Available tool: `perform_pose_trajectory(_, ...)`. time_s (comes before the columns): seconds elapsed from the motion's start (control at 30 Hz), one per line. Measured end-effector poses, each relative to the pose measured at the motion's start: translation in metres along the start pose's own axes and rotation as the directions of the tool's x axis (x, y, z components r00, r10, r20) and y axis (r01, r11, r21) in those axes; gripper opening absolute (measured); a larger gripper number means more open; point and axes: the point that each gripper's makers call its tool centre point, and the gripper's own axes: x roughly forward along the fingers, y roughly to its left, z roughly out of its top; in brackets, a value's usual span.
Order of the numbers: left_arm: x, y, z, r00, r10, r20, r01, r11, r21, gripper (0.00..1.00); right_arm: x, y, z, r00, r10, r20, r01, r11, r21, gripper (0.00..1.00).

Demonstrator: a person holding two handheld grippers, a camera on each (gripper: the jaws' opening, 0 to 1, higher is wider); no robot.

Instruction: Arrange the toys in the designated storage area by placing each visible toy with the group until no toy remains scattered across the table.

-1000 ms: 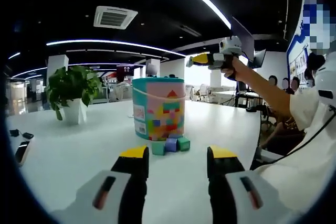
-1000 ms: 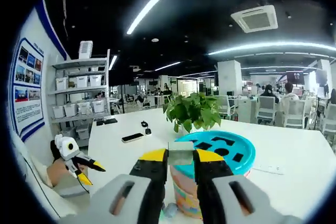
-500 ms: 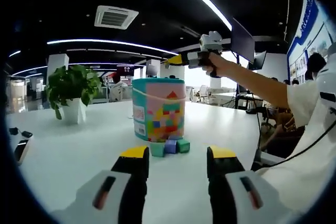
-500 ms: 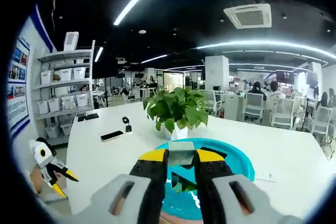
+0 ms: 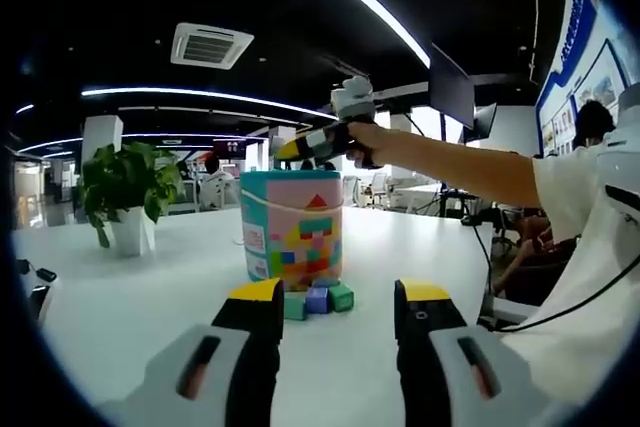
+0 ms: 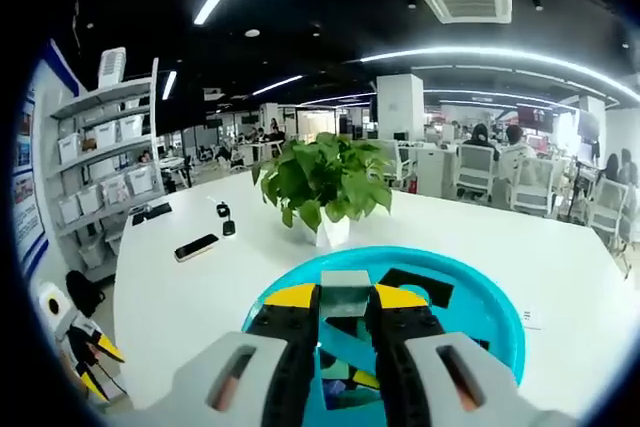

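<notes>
A colourful toy bucket point(image 5: 292, 227) stands on the white table point(image 5: 150, 317), with three small blocks point(image 5: 318, 299), green and purple, at its foot. My left gripper point(image 5: 340, 297) stays low in front of them, open and holding nothing. Over the top of the bucket a hand holds my right gripper point(image 5: 318, 139). In the right gripper view, my right gripper point(image 6: 345, 302) is shut on a grey-green block point(image 6: 345, 285) just above the bucket's teal lid point(image 6: 480, 312), which has shape cut-outs. The left gripper point(image 6: 85, 362) shows at the lower left.
A potted plant point(image 6: 320, 187) stands on the table behind the bucket, also seen as plant point(image 5: 125, 187). A phone point(image 6: 195, 247) and a small dark object point(image 6: 228, 224) lie further back. Shelves with bins point(image 6: 100, 162) line the wall. A person's arm point(image 5: 450, 162) reaches across.
My right gripper has carried the block leftward to above the bucket's lid, which now looms larger beneath its jaws. The left gripper has barely moved.
</notes>
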Motion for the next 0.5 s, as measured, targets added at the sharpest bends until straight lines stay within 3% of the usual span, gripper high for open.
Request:
perform_pose_trajectory(0.07,-0.0014,0.0009,-0.0005,1.0,0.0,0.003,0.0,1.0,-0.002,0.45,0.0008,-0.008,-0.0049,0.998,-0.053,-0.021,0.052,0.998,-0.043,0.19)
perform_pose_trajectory(0.5,-0.0046,0.003,0.0005,1.0,0.009,0.011,-0.009,1.0,-0.005,0.45,-0.0057,-0.0029,-0.0099,0.998,-0.041,-0.039,0.039,0.998,-0.046,0.19)
